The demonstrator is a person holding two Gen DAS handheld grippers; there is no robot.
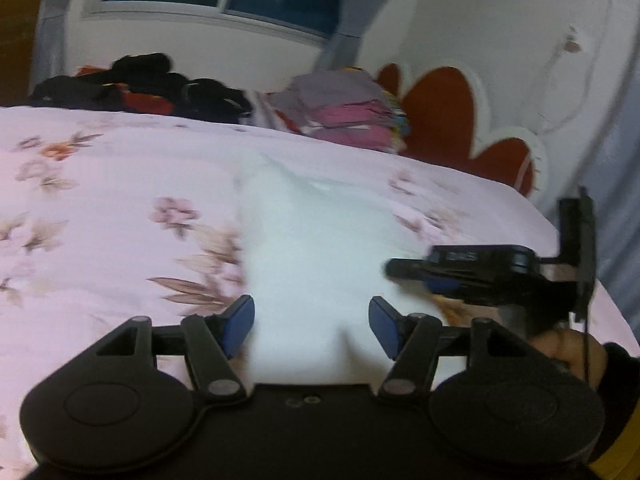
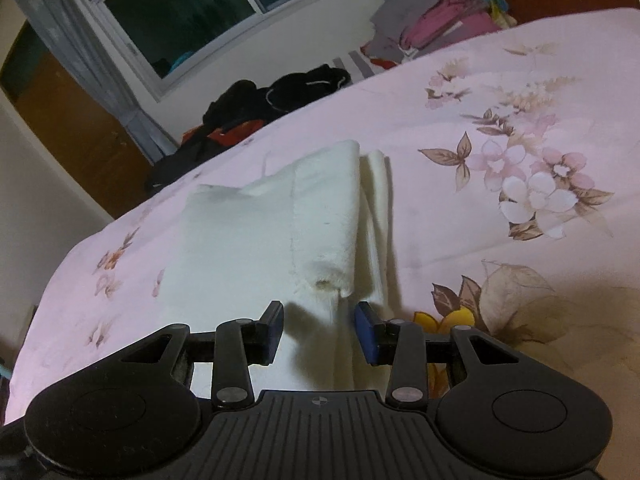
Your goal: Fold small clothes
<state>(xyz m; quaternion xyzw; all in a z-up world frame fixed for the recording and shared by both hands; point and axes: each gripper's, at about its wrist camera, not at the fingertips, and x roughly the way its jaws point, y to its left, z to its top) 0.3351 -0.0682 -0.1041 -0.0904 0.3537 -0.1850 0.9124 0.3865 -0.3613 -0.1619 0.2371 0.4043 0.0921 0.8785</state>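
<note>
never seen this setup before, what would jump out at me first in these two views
The white garment stands out, lying partly folded in the middle of the pink floral bedspread. Both grippers frame it: the left gripper stands open just over its near edge, and the right gripper has its blue pads apart at the near end of the fold. At the far edge of the bed sit a stack of folded clothes and a dark heap.

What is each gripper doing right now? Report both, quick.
Left gripper: open, nothing gripped, over the white garment.
Right gripper: part open, garment fold between its pads; grip cannot be told.
</note>
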